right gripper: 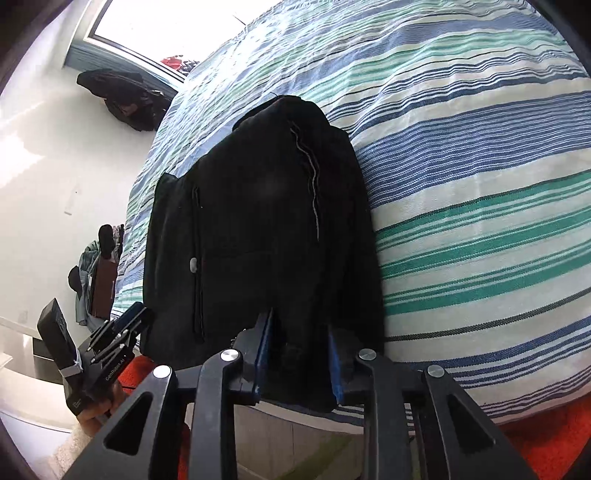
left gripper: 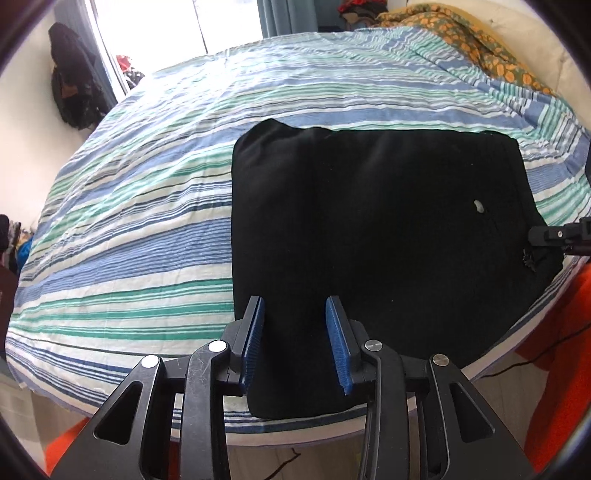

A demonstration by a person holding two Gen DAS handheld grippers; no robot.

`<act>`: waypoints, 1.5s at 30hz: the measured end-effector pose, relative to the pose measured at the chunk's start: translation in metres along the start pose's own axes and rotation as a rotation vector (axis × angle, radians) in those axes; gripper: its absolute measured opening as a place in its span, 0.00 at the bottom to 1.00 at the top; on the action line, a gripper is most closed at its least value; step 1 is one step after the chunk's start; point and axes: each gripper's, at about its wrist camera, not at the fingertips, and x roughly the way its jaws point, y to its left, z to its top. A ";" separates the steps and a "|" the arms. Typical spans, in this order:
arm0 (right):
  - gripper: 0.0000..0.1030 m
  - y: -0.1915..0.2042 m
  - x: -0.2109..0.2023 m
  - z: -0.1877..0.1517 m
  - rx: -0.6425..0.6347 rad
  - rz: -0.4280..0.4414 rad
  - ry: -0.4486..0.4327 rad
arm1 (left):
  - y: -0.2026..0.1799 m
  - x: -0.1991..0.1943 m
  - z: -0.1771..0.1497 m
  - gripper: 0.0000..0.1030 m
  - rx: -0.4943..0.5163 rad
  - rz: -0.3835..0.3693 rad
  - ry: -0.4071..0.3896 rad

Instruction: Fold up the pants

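- The left gripper [left gripper: 295,306] is seen nearest in the left wrist view, jaws held apart with nothing between them, poised over the near edge of the pants [left gripper: 369,229].
- Its blue pads [left gripper: 255,332] stand on either side of a strip of black cloth; whether the cloth is touched cannot be told.
- The right gripper [right gripper: 301,325] is seen with jaws apart, straddling the near end of the pants [right gripper: 258,221]; a grip on the cloth cannot be confirmed.
- In the right wrist view the left gripper [right gripper: 125,325] is seen at the lower left, just beside the pants' near left corner.
- The pants are laid folded into a black rectangle on the near right part of the bed [left gripper: 129,221], close to its near edge.
- A pale seam line [right gripper: 314,177] is seen along the upper layer.
- The striped sheet [right gripper: 480,184] is spread beyond and to both sides.
- A patterned blanket [left gripper: 461,33] is heaped at the far right.
- Dark clothes [left gripper: 70,77] are hung at the far left wall.
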 end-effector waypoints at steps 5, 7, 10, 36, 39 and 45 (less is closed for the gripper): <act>0.34 0.061 -0.045 0.015 -0.279 -0.195 -0.148 | -0.002 -0.014 0.011 0.46 -0.006 0.082 -0.038; 0.33 0.087 -0.050 0.021 -0.363 -0.196 -0.205 | -0.004 -0.009 0.011 0.47 -0.005 0.099 -0.024; 0.33 0.104 -0.039 0.028 -0.446 -0.192 -0.239 | -0.003 0.002 0.010 0.47 0.002 0.104 0.014; 0.29 0.065 -0.001 -0.060 -0.503 -0.346 -0.140 | -0.023 0.002 -0.006 0.48 0.047 0.075 0.046; 0.29 0.060 0.000 -0.058 -0.482 -0.340 -0.157 | -0.033 0.007 -0.011 0.48 0.090 0.114 0.039; 0.30 0.052 0.000 -0.056 -0.467 -0.315 -0.169 | -0.040 0.002 -0.018 0.48 0.127 0.153 0.008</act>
